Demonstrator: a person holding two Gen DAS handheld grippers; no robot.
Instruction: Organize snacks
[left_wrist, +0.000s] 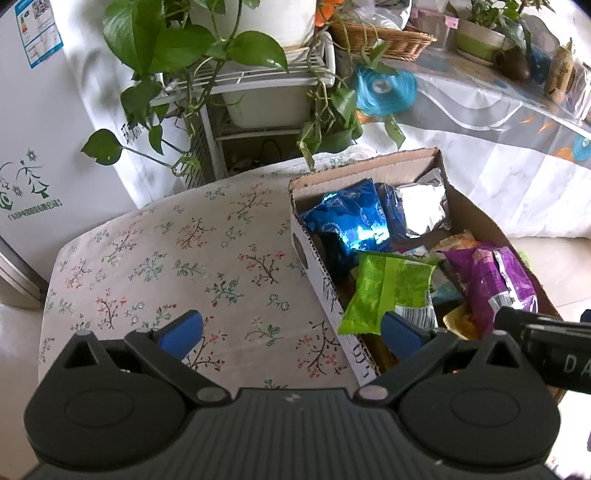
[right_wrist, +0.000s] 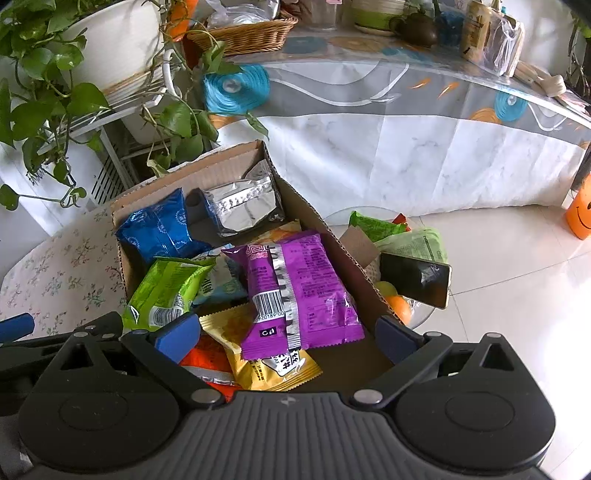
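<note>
At frame centre, purple (right_wrist: 299, 291), green (right_wrist: 166, 288), blue (right_wrist: 159, 229) and silver (right_wrist: 243, 206) snack packets are contained in the cardboard box (right_wrist: 332, 243); both the left gripper (left_wrist: 291, 332) and right gripper (right_wrist: 288, 336) are spread wide, nothing held.

The box (right_wrist: 325, 236) is made of brown corrugated cardboard, matt, with a raw fluted edge. The purple packet (right_wrist: 303, 291) and the blue packet (right_wrist: 159, 225) are wrapped in glossy plastic film, and the silver packet (right_wrist: 243, 206) in creased, mirror-like foil. The green packet (left_wrist: 388, 288) shows a shiny crinkled film. The worktop (left_wrist: 166, 258) is covered with a matt flowered cloth. The basket (right_wrist: 251, 33) is woven of wicker. Each gripper (right_wrist: 288, 332) is built of matt black plastic, ribbed on top, with smooth blue pads (right_wrist: 177, 336), and the floor (right_wrist: 517, 277) is laid with glossy tiles
</note>
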